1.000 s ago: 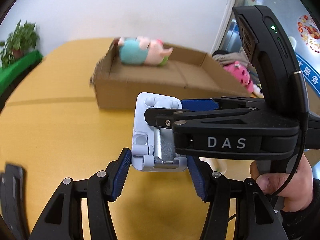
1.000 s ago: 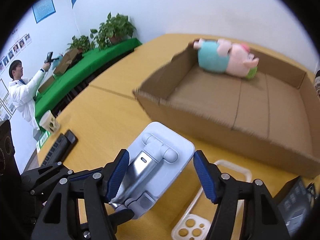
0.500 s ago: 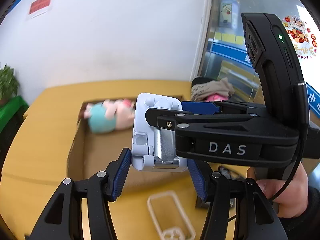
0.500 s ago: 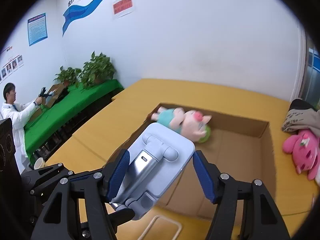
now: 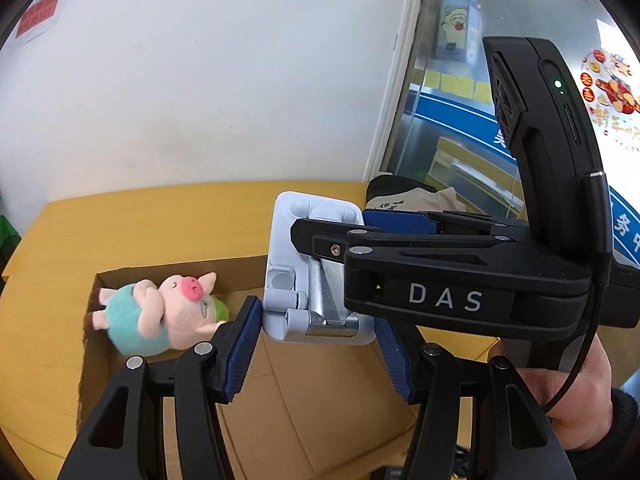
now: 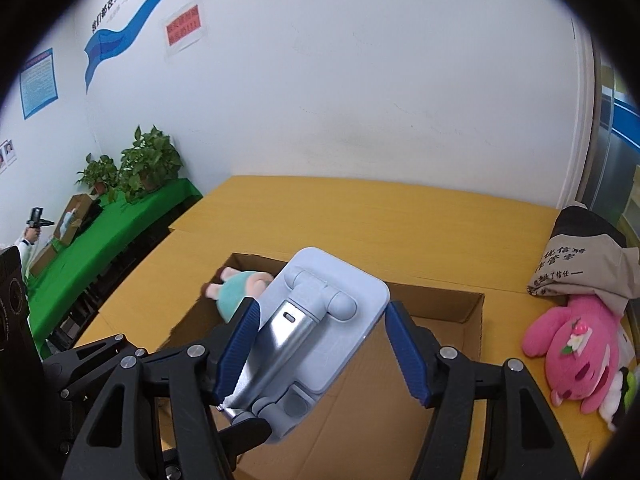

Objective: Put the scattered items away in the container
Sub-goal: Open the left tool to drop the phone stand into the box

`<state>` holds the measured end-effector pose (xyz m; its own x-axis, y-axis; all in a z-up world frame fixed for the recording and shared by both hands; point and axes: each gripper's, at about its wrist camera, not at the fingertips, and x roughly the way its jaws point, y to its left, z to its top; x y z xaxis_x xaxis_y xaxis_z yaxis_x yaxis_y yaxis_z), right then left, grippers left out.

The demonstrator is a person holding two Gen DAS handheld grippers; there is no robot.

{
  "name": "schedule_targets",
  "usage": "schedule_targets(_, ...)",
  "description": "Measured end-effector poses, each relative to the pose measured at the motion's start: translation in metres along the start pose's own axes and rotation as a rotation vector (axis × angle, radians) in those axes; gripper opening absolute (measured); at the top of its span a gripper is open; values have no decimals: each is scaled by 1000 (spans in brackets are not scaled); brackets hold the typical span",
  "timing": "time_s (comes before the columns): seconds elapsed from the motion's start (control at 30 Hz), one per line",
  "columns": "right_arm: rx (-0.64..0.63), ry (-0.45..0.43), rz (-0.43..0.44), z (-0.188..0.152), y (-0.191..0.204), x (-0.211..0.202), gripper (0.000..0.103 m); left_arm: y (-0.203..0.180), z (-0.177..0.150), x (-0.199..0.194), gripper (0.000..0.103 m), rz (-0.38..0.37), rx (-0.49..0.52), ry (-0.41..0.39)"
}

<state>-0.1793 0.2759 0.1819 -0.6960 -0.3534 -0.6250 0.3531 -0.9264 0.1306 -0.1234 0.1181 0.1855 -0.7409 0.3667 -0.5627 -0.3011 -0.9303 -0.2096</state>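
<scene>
Midway, then: both grippers carry the phone stand above the box.

Nearest, the left gripper [image 5: 318, 344] has its blue pads against the stand's lower edges, jaws closed on the pale-blue phone stand [image 5: 316, 276]; the right gripper [image 6: 320, 346] pinches it across, pads touching its sides. Below lies the open cardboard box [image 5: 304, 408], with a plush pig [image 5: 160, 318] at its ten-o'clock corner. Farther, at three o'clock in the right view, a pink plush [image 6: 576, 350] waits on the yellow table [image 6: 360, 208]. Next, I judge, lower the stand onto bare box floor clear of the pig, then part both jaws together.
</scene>
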Motion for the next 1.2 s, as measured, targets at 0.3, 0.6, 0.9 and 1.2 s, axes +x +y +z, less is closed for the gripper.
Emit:
schedule_targets(0.3, 72, 149, 40, -1, -60, 100, 65, 27, 9, 99, 60, 5, -106, 131)
schedule_targets(0.6, 121, 304, 50, -40, -84, 180, 64, 43, -15, 174, 60, 42, -184, 289)
schedule_targets(0.9, 137, 365, 42, -56, -89, 216, 63, 41, -25, 207, 61, 69, -189, 372)
schedule_targets(1.2, 236, 224, 49, -47, -115, 131, 80, 37, -21, 145, 64, 68, -168, 274)
